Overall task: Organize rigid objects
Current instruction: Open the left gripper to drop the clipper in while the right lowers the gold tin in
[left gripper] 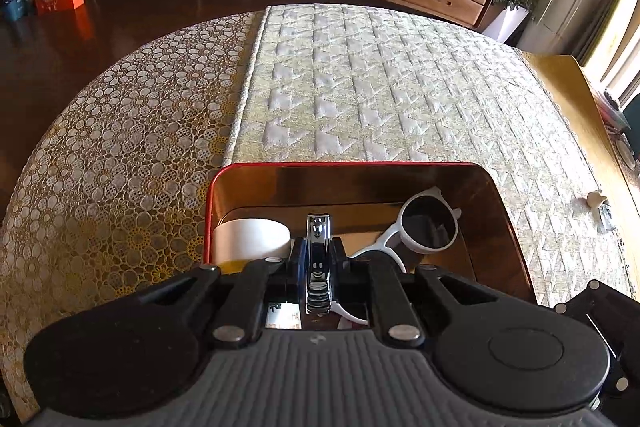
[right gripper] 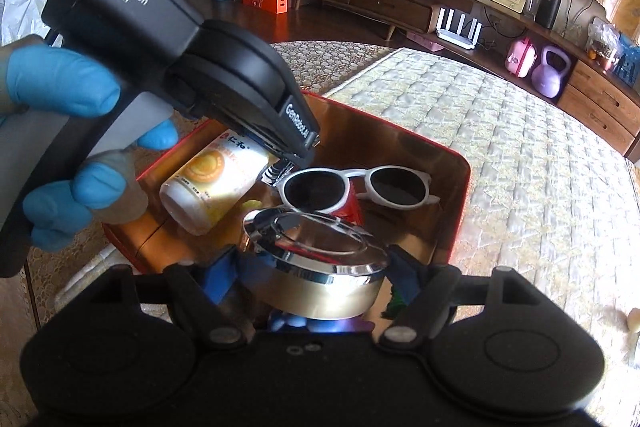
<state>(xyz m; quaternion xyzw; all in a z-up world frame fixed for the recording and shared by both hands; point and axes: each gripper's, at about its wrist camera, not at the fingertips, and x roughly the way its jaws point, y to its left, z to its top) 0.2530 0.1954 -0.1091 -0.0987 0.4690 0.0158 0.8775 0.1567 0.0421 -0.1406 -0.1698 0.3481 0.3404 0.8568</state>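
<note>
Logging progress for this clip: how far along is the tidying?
Done: white sunglasses and a vitamin bottle lie in the red tin. In hand: left gripper holds a nail clipper, right gripper a round chrome case, both over the tin. Left: releasing both.

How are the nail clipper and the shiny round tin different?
The nail clipper is thin and narrow, pinched in the shut left gripper. The round tin is wide, and the right gripper holds it with jaws spread far apart. Both are shiny metal, held over the red box.
</note>
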